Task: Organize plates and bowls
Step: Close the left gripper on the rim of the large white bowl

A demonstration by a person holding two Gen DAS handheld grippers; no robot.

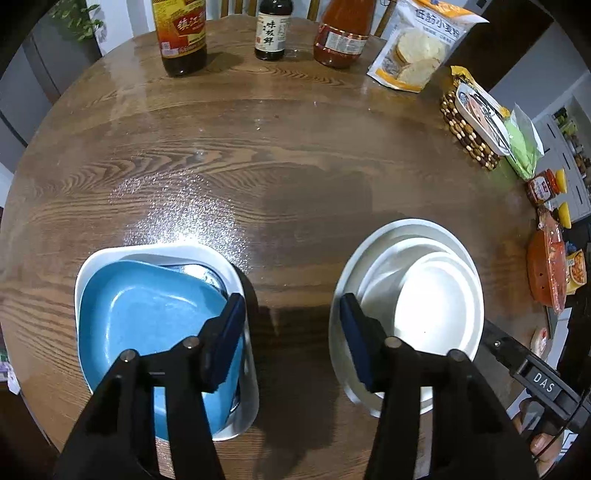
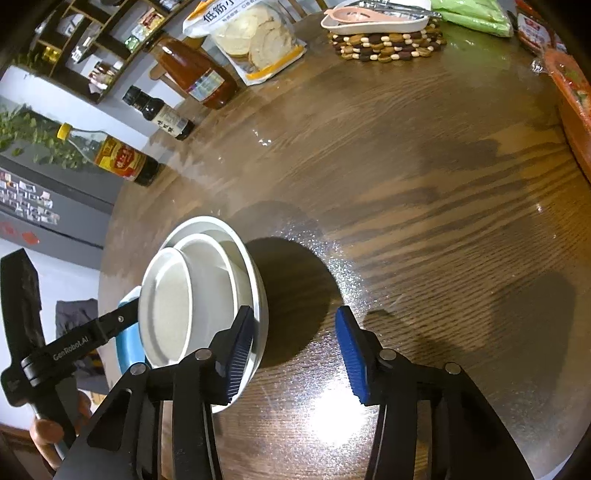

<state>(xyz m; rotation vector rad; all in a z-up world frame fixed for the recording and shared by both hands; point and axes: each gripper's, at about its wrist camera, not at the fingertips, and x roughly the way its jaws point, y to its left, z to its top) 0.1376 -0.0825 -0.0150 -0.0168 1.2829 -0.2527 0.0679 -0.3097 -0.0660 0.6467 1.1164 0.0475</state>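
wood-grain round table point(image 1: 295, 155) takes up nearly everything, so i'll place the rest against it. on its near side sit two stacks, well apart with bare wood between them. toward the near left is a white squarish dish point(image 1: 236, 273) with a blue plate point(image 1: 147, 314) lying tilted inside it. toward the near right is a stack of round white bowls and plates point(image 1: 436, 295), the smaller ones nested off-centre in the biggest.

along the table's far edge stand a vinegar bottle point(image 1: 183, 33), a small soy sauce bottle point(image 1: 271, 31) and an orange sauce bottle point(image 1: 341, 37), then a flour bag point(image 1: 421, 48). round the right edge lies a beaded trivet point(image 1: 467, 133) with a dish on top.

left gripper point(image 1: 293, 332) hangs above the near edge, fingers spread wide, one over each stack, holding nothing. right gripper point(image 2: 295, 350) is likewise wide open and empty, its left finger over the white stack's rim point(image 2: 260, 295), whether touching i can't tell, the other over bare wood.
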